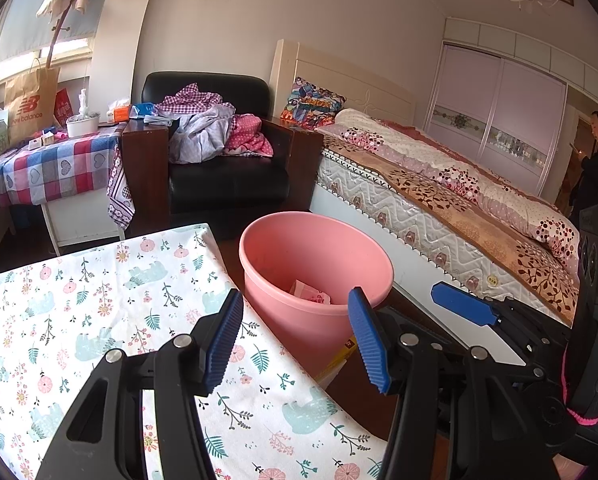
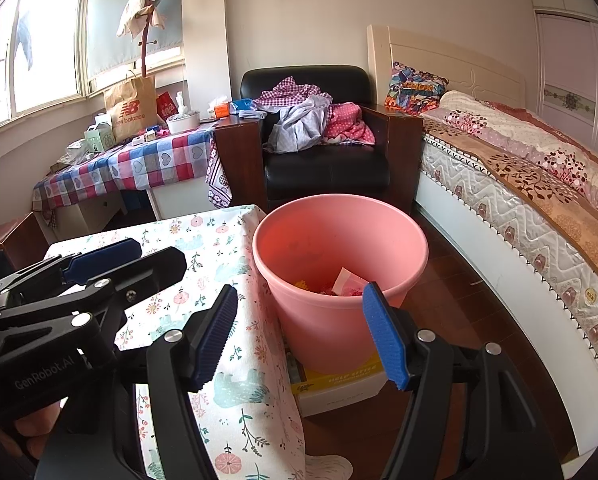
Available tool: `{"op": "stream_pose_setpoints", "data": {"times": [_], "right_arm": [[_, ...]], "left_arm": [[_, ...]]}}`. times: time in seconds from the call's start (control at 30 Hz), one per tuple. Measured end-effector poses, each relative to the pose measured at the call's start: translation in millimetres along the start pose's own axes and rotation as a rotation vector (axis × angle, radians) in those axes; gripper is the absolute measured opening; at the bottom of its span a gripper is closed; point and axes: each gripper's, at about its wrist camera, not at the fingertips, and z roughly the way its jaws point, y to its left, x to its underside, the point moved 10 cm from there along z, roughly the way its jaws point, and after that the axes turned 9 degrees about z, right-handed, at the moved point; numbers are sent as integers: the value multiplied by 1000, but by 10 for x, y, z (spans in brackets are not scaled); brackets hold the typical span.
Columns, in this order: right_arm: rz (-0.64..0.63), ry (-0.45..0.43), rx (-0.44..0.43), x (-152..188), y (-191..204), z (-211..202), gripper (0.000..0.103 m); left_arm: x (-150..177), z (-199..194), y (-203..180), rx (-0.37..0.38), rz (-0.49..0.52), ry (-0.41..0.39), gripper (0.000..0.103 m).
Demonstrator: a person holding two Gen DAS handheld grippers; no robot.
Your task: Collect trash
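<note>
Just ahead of both grippers: pink bin (image 2: 339, 264), scraps inside | right gripper (image 2: 303, 336) nearer, spread, empty | left gripper (image 1: 295, 340) spread, empty

One pink bucket (image 2: 339, 264); two claws: left claw (image 1: 295, 336), right claw (image 2: 301, 336); one armchair (image 2: 323, 136); one bed (image 2: 519, 184).

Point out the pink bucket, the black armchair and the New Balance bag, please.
pink bucket (image 2: 331, 320): right wrist view, front outer wall.
black armchair (image 2: 327, 168): right wrist view, seat cushion.
New Balance bag (image 2: 129, 110): right wrist view, printed front.
</note>
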Motion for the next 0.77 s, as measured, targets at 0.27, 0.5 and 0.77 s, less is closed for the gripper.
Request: {"op": "stream_pose_setpoints", "data": {"times": [0.27, 0.5, 0.77], "right_arm": [[-1, 5, 1, 7, 13, -3, 66], [0, 7, 1, 4, 17, 4, 66], [-1, 9, 0, 7, 8, -10, 66]], "left_arm": [[77, 12, -42, 7, -12, 15, 54], [104, 71, 32, -4, -12, 14, 54], [122, 98, 41, 3, -25, 28, 54]]}}
